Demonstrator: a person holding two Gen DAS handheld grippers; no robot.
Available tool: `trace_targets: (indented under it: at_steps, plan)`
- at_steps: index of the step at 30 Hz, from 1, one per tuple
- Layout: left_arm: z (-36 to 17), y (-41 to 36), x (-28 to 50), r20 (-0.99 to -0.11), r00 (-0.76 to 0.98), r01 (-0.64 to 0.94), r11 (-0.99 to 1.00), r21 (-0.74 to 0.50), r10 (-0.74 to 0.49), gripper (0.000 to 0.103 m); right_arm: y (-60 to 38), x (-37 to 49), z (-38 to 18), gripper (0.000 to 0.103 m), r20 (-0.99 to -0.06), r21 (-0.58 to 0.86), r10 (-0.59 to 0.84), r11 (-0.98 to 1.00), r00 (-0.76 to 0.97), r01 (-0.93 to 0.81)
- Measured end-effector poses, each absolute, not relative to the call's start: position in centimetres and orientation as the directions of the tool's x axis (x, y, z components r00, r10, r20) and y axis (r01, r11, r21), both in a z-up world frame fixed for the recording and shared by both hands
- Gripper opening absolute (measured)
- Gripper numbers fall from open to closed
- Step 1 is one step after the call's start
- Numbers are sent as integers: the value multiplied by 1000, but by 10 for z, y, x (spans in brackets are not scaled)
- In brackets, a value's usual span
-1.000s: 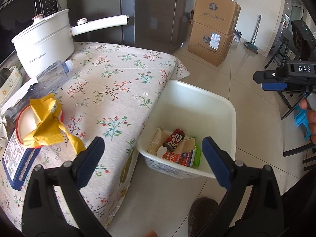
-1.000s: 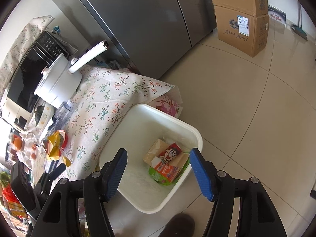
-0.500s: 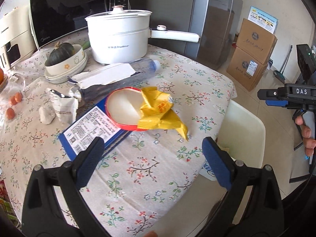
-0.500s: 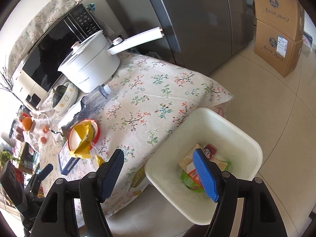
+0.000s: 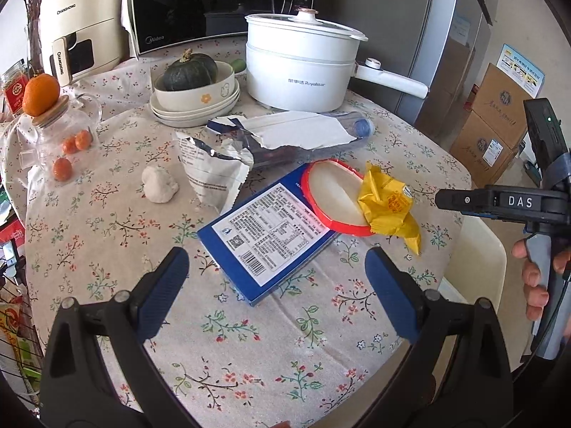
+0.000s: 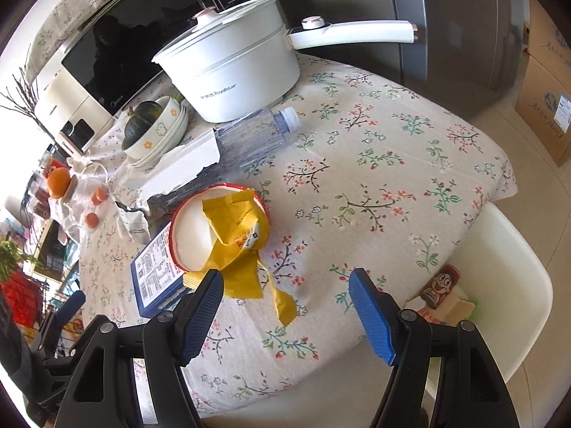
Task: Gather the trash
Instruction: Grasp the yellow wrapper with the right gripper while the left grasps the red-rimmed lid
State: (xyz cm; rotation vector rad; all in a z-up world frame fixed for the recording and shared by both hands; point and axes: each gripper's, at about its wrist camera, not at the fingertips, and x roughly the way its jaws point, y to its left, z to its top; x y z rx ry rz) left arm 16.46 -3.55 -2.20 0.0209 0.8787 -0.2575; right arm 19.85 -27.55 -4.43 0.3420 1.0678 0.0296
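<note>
On the floral tablecloth lie a crumpled yellow wrapper (image 5: 389, 207) (image 6: 242, 246) over a red-rimmed white lid (image 5: 332, 196) (image 6: 192, 235), a blue box (image 5: 271, 235) (image 6: 153, 271), a torn silver-white bag (image 5: 210, 167), a clear plastic bottle (image 5: 321, 139) (image 6: 257, 135) and a white crumpled wad (image 5: 158, 183). The white bin (image 6: 499, 271) (image 5: 478, 256) stands beside the table and holds a red can (image 6: 440, 283) and wrappers. My left gripper (image 5: 276, 296) is open and empty above the table's near side. My right gripper (image 6: 285, 306) is open and empty, just short of the yellow wrapper.
A white pot (image 5: 303, 67) with a long handle, a bowl with a green squash (image 5: 189, 75), a microwave (image 5: 214, 3), a glass jar topped by an orange (image 5: 41, 94) stand at the back. Cardboard boxes (image 5: 492, 125) sit on the floor by the fridge.
Both grippers have swung from over the bin back toward the table. The left view now faces the tabletop trash; the right gripper has come close to the yellow wrapper. Both stay open.
</note>
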Motion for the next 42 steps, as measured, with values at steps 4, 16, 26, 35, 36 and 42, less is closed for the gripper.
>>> trace_targets:
  at_steps: [4, 16, 26, 35, 36, 42]
  plan:
    - [-25, -28, 170, -771, 598, 220, 970, -107, -221, 99, -257, 216, -57, 74, -863, 277, 190, 953, 468, 125]
    - [-30, -26, 179, -779, 579, 217, 966, -137, -241, 98, -247, 238, -88, 18, -884, 313, 245, 943, 398, 115]
    - [-39, -48, 190, -794, 542, 245, 955, -164, -275, 73, -254, 212, -49, 9, -835, 324, 258, 944, 487, 55]
    - [-65, -93, 217, -823, 501, 260, 954, -152, -268, 40, -294, 196, -36, 9, -828, 314, 227, 945, 512, 90]
    - [-69, -95, 220, -827, 498, 252, 956, -150, -261, 36, -299, 195, -37, 9, -830, 312, 221, 945, 512, 97]
    - [-77, -100, 228, -819, 530, 212, 969, -125, -221, 19, -321, 189, -39, 9, -839, 302, 197, 944, 507, 133]
